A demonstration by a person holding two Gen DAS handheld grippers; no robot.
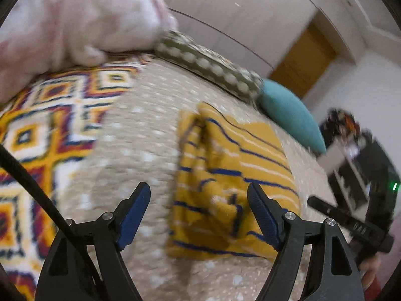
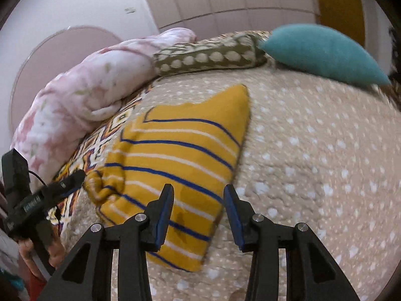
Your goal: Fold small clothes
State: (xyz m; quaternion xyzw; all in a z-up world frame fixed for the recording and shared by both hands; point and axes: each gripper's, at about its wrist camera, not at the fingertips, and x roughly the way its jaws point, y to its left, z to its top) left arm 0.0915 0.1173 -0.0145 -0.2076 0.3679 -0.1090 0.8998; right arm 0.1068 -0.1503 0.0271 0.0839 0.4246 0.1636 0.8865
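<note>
Right wrist: tongs [image 2: 198,213] open over striped top's [image 2: 180,155] near edge.

Surface: bed with beige white-flecked cover [image 2: 313,150] | Centre: folded yellow striped garment [image 2: 180,165] lying on it | Beyond garment: teal pillow [image 2: 323,52], olive dotted pillow [image 2: 208,56] | Beside garment: pink floral blanket [image 2: 82,95], patterned geometric cloth [image 1: 50,115]
</note>
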